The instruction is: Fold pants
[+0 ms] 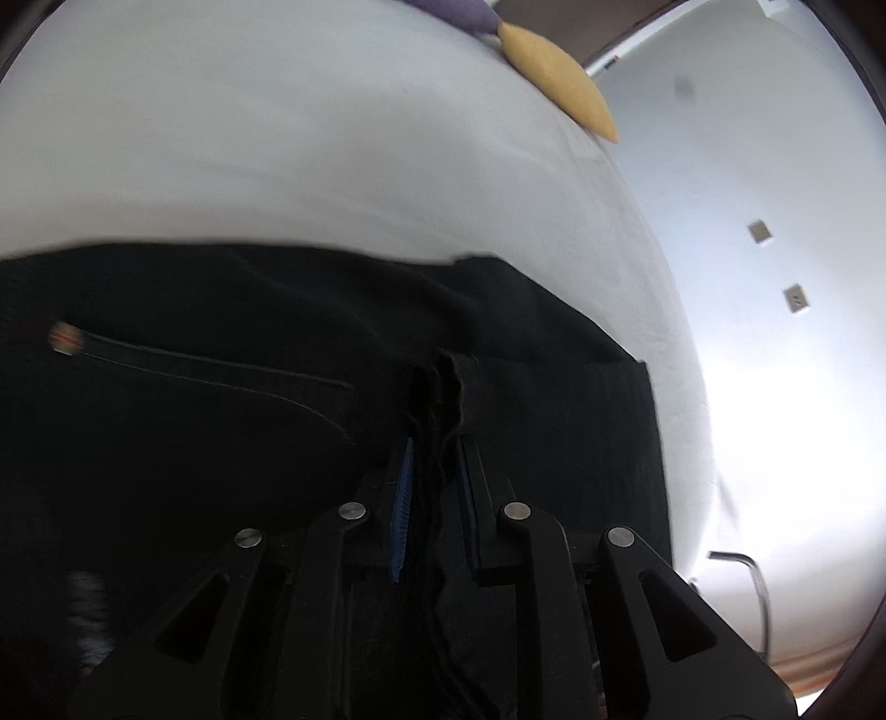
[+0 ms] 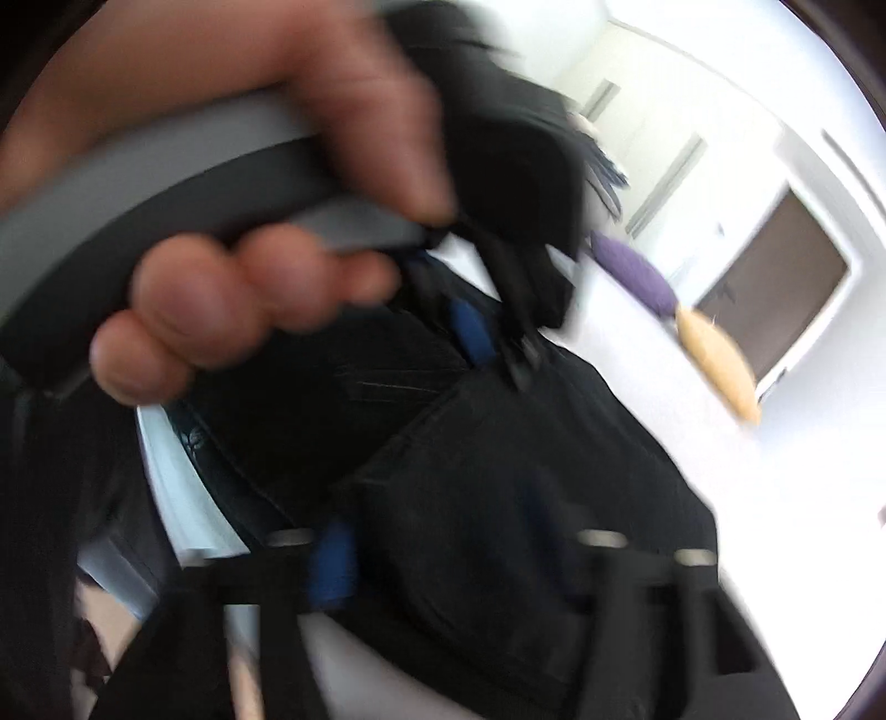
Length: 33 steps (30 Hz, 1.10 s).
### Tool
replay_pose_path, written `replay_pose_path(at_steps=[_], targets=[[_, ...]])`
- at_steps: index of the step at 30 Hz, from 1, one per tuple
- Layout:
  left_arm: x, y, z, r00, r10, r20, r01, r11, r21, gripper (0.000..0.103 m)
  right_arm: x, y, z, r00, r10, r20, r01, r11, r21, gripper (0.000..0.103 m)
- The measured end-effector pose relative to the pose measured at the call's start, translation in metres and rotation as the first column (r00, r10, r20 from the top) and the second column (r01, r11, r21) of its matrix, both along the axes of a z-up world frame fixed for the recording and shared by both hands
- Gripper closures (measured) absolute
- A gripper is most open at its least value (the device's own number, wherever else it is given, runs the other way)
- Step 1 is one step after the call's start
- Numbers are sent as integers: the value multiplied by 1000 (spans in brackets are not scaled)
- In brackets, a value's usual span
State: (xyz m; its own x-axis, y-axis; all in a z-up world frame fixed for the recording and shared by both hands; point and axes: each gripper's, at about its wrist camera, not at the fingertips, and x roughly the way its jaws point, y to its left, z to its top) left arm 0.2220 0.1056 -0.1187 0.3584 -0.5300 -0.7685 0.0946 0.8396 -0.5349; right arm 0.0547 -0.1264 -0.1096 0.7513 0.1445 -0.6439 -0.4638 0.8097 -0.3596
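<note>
Black pants point(image 1: 232, 399) lie on a white bed sheet point(image 1: 288, 144). My left gripper point(image 1: 434, 443) is shut on a bunched edge of the pants, the cloth pinched between its blue pads point(image 1: 403, 487). In the blurred right wrist view the black pants point(image 2: 498, 476) fill the space between the fingers of my right gripper point(image 2: 443, 559), with one blue pad point(image 2: 332, 565) showing at the left; how its jaws stand is not clear. A hand point(image 2: 232, 310) holding the left gripper's grey handle point(image 2: 166, 166) is at the upper left.
A yellow cushion point(image 1: 559, 77) and a purple cushion point(image 1: 459, 11) lie at the far side of the bed; they also show in the right wrist view, yellow point(image 2: 714, 360) and purple point(image 2: 637, 271). A white wall point(image 1: 747, 166) stands right of the bed.
</note>
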Motion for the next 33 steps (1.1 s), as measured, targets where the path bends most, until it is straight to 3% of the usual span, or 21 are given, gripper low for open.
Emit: replay_pose_path(at_steps=[3, 5, 7, 9, 12, 14, 19, 22, 24, 25, 26, 28, 30, 33], targets=[[-13, 17, 22, 996, 65, 61, -68, 996, 60, 88, 0, -40, 24, 993, -14, -117, 38, 978, 204, 28], [-27, 12, 39, 990, 61, 127, -77, 989, 124, 88, 6, -76, 35, 975, -9, -222, 88, 934, 347, 45], [-44, -8, 51, 980, -15, 199, -26, 979, 201, 88, 16, -118, 40, 946, -10, -323, 175, 857, 485, 67], [-58, -38, 52, 967, -112, 227, 50, 964, 260, 88, 28, -166, 42, 914, -3, -405, 279, 727, 627, 76], [-74, -65, 27, 964, -206, 171, 134, 924, 359, 88, 40, -215, 40, 886, 8, -464, 369, 592, 716, 80], [-81, -77, 13, 962, -207, 175, 127, 914, 384, 88, 61, -244, 42, 879, 20, -477, 393, 537, 746, 80], [-96, -78, 15, 952, -227, 206, 116, 889, 442, 89, 124, -277, 25, 838, 72, -540, 474, 394, 788, 80], [-93, -98, 10, 956, -211, 204, 106, 896, 431, 89, 162, -274, -3, 815, 85, -574, 505, 384, 773, 80], [-92, -104, 12, 957, -206, 204, 103, 900, 423, 89, 173, -283, -13, 768, 92, -634, 557, 394, 731, 80], [-97, -98, 15, 957, -206, 204, 104, 901, 422, 89, 173, -283, -23, 741, 88, -666, 583, 406, 704, 87], [-98, -100, 16, 957, -206, 203, 104, 900, 422, 89, 171, -285, -26, 735, 95, -671, 585, 411, 699, 93], [-64, -115, 15, 959, -201, 201, 102, 902, 420, 89, 162, -294, -32, 738, 119, -664, 576, 403, 712, 94], [-62, -111, 15, 958, -201, 202, 101, 902, 420, 89, 148, -296, -39, 729, 140, -670, 582, 389, 714, 94], [-60, -103, 9, 959, -197, 205, 98, 906, 413, 89, 118, -293, -41, 718, 164, -677, 573, 413, 708, 94]])
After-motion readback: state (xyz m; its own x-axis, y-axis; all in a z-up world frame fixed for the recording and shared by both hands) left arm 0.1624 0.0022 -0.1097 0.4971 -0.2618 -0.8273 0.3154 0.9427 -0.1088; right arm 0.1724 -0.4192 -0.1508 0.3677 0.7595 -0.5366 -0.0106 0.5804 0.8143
